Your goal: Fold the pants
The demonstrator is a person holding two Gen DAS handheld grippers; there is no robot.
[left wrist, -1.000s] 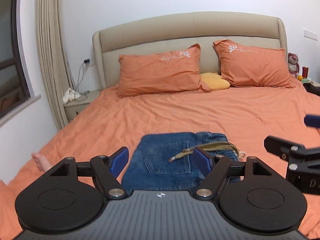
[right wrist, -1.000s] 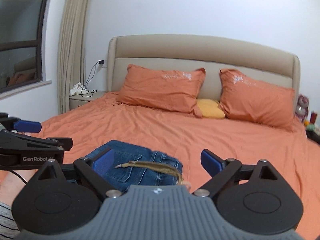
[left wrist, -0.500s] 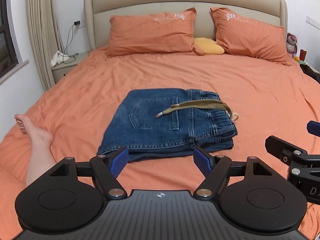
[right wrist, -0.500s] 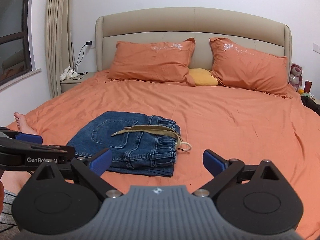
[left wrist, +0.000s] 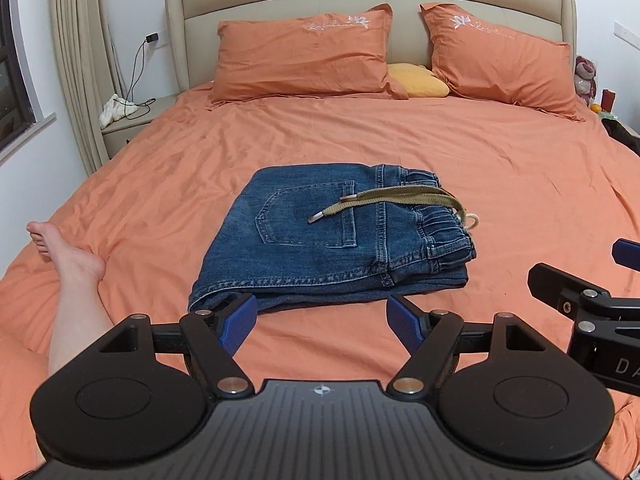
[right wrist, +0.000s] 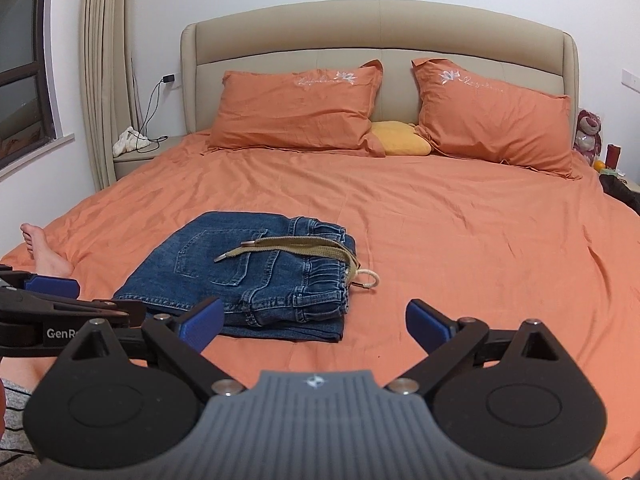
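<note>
Folded jeans (left wrist: 332, 236) lie mid-bed (left wrist: 500, 184), just beyond both grippers. Left gripper (left wrist: 322, 316) is spread, empty; right gripper (right wrist: 314, 322) likewise, jeans to its left. The jeans' lower layers are hidden. Since the earlier frame both views have tipped down, showing the whole garment.

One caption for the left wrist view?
Folded jeans with a khaki belt on an orange bed, open hand-held gripper in front.

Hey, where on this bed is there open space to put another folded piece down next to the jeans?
Widest bare sheet lies right of the folded jeans, up to the orange pillows. A band between jeans and pillows is free too. Left of the jeans is tighter: a person's bare foot rests there.
</note>
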